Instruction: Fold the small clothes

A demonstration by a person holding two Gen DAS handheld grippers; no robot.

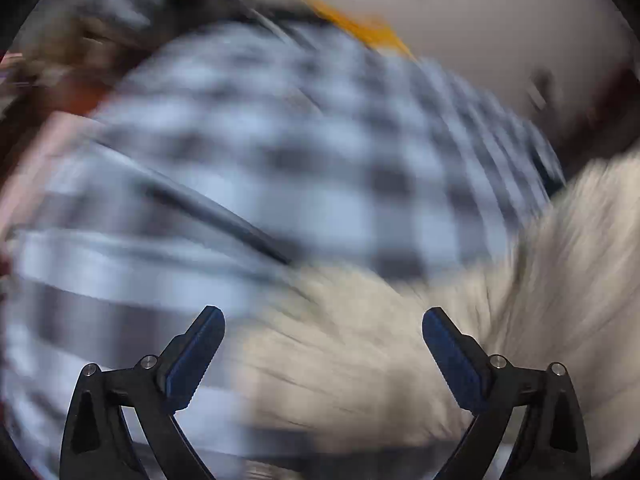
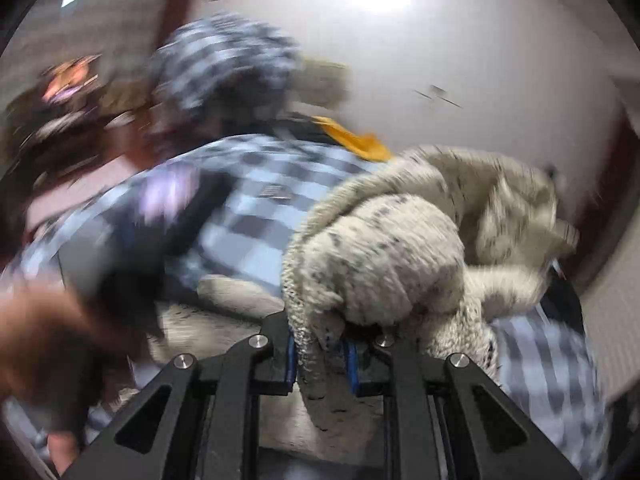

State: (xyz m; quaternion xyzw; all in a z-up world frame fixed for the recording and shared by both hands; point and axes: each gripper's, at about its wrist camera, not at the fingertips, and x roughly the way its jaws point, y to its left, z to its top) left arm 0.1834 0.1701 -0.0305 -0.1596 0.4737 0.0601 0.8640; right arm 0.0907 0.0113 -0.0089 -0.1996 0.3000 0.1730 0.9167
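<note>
The right gripper point(image 2: 320, 354) has its jaws clamped narrow on a ribbed edge of the cream knit point(image 2: 380, 248), which bunches in a heap just ahead of the fingers. The knit lies on a blue-and-white checked cloth point(image 2: 280, 184). The left gripper point(image 1: 323, 356) hangs with jaws wide apart and nothing between them, over the knit's near edge point(image 1: 360, 360) and the checked cloth. Both views are blurred.

Step in hand, as judged: pick-up — the knit is gathered, not yet spread. The next move calls for the left gripper to take a second edge, well apart from the first, so the knit can be pulled flat before any fold.
</note>
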